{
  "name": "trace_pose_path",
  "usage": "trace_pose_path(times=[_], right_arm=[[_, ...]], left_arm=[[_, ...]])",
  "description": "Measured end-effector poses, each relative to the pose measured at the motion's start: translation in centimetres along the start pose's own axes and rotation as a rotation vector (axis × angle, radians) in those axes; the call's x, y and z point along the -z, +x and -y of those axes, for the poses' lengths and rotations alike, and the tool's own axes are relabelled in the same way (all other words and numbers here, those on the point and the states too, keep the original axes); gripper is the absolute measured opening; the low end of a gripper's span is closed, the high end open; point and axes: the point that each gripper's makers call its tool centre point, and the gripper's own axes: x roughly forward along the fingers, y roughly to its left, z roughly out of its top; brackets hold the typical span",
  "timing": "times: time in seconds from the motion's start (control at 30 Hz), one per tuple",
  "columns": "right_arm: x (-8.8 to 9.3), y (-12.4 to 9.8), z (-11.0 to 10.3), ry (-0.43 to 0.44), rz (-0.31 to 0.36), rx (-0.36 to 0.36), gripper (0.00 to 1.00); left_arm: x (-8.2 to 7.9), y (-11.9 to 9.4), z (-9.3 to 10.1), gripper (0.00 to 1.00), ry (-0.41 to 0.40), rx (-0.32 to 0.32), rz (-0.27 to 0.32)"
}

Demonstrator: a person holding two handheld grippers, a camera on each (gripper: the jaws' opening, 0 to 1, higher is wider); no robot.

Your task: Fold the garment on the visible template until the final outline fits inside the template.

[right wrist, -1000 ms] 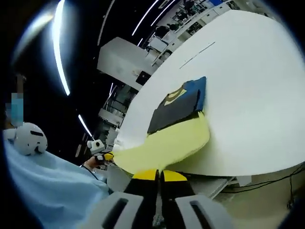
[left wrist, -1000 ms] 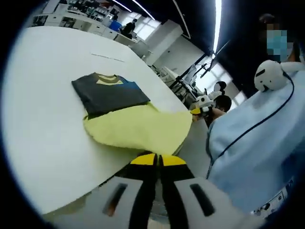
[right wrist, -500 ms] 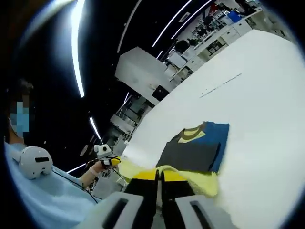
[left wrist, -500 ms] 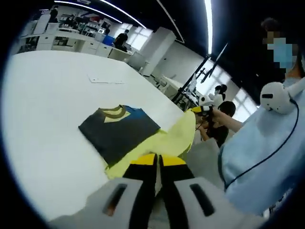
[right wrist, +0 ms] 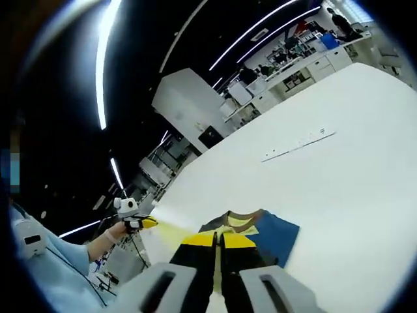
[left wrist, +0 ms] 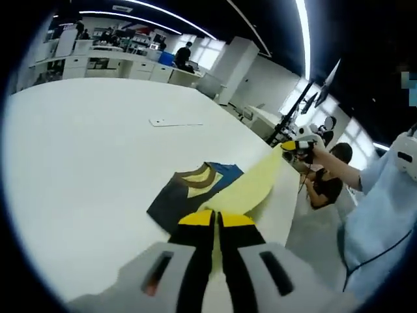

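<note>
Left gripper (left wrist: 215, 220): yellow-tipped jaws pressed together at bottom centre of the left gripper view, pinching the near edge of the garment (left wrist: 195, 195). Right gripper (right wrist: 217, 240): same picture at bottom centre of the right gripper view, jaws closed on the garment's yellow part (right wrist: 171, 227).

Garment sits just above the jaws in both views, on the white table (left wrist: 85, 156). Folded dark grey body, blue panel, olive collar band facing up. The yellow part (left wrist: 251, 189) is lifted off the table and stretched taut: in the left gripper view it runs from lower centre up and right to the right gripper (left wrist: 291, 146), held in a hand at right of centre. In the right gripper view the same sheet runs left to the left gripper (right wrist: 144, 222) at lower left.

A thin flat strip (left wrist: 174, 122) lies on the table well beyond the garment, upper centre of the left gripper view. Can't make out a template outline.

Person in light blue (left wrist: 381, 208) at the right edge of the left gripper view. Another person (left wrist: 326, 186) is crouched past the table's edge. Desks and cabinets (left wrist: 117, 62) line the upper left background.
</note>
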Motion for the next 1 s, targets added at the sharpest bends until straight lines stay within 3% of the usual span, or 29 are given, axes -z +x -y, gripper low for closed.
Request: trace_pose_path(times=[0.27, 0.5, 0.67, 1.0], right_arm=[[-0.4, 2.6, 3.3, 0.014, -0.015, 0.045, 0.00], [0.7, 4.4, 6.7, 0.033, -0.061, 0.114, 0.00], [1.4, 5.7, 8.6, 0.038, -0.081, 0.154, 0.00], [2.9, 7.0, 11.2, 0.055, -0.111, 0.206, 0.00]], left_arm=[[-0.8, 2.3, -3.6, 0.00, -0.058, -0.063, 0.019], [-0.3, 4.3, -5.8, 0.00, -0.111, -0.101, 0.010], [1.1, 5.5, -7.8, 0.00, -0.165, -0.156, -0.009], [3.6, 6.6, -10.0, 0.00, -0.254, -0.223, -0.029]])
